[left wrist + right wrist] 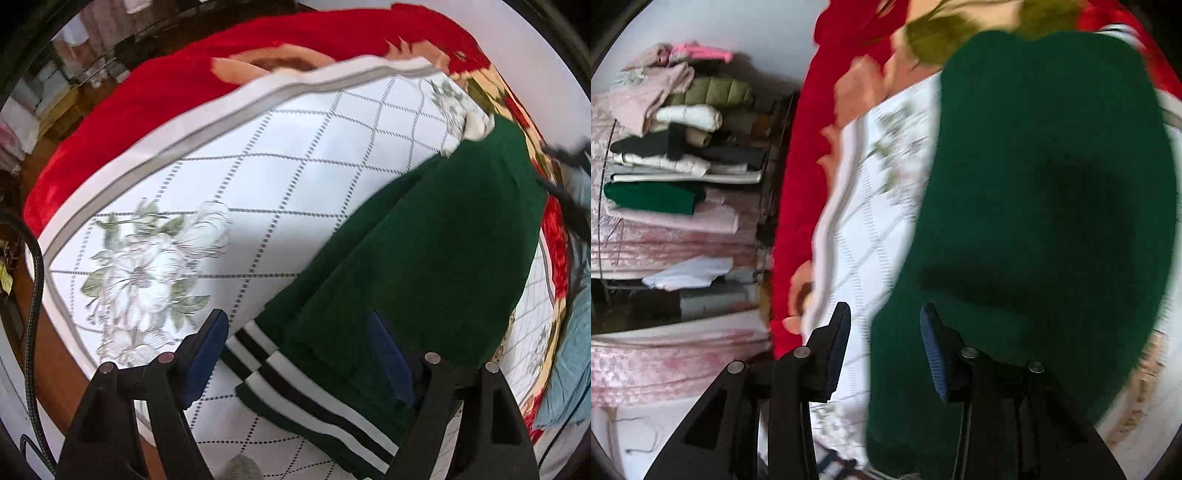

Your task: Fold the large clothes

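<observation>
Broadly, surface: a white quilted cover (207,155) with grey lattice lines and printed flowers is spread as the folding surface; a red blanket (122,96) is seen along its far edge.
Garment: a dark green knitted garment (436,236) is laid on the right part of the cover, running from the far right toward the near centre; its layers appear already doubled over lengthwise.
Striped hem: the white-and-black ribbed band (295,398) is found at the near end of the garment, lying flat on the cover.
Stack: folded clothes (679,140) are piled on a shelf at the left of the right wrist view, well apart from the work.
Left gripper (299,354): released; the jaws are spread wide above the striped hem, nothing pressed between the pads.
Right gripper (884,354): released; the jaws are parted over the left edge of the garment, with no cloth pinched.
Step in hand: a fold is judged completed and let go.
Next move: both near corners must be regrasped evenly, so that the layers are carried over together.
</observation>
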`<state>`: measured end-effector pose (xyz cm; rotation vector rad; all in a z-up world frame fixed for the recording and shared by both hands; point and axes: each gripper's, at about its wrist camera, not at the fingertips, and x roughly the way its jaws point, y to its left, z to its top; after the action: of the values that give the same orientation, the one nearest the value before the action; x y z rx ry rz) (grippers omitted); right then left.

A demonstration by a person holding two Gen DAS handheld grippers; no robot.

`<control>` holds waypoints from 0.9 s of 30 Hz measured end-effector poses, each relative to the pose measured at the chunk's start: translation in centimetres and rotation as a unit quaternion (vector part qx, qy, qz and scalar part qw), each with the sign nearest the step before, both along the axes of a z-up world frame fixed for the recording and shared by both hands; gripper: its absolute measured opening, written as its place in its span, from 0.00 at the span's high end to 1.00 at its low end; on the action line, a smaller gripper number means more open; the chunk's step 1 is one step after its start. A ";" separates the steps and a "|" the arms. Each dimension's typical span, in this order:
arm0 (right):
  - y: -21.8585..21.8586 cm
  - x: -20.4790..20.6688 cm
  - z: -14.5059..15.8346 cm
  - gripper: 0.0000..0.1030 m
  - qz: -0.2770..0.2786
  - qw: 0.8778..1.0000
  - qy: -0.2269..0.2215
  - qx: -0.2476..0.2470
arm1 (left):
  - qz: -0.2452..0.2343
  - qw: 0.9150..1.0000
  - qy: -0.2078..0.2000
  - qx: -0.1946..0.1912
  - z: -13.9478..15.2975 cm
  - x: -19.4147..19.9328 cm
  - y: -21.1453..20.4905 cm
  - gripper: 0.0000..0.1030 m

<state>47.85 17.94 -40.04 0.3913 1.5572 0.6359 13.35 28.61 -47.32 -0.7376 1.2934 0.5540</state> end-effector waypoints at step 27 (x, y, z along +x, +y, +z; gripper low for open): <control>-21.0 2.5 -12.9 0.79 -0.201 0.977 0.008 0.070 | -0.068 0.987 0.081 0.122 -7.1 7.2 1.7 0.00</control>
<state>50.32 -3.06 -52.92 0.7957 1.3965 0.4256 20.59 30.33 -54.44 -0.4051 1.3841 0.6585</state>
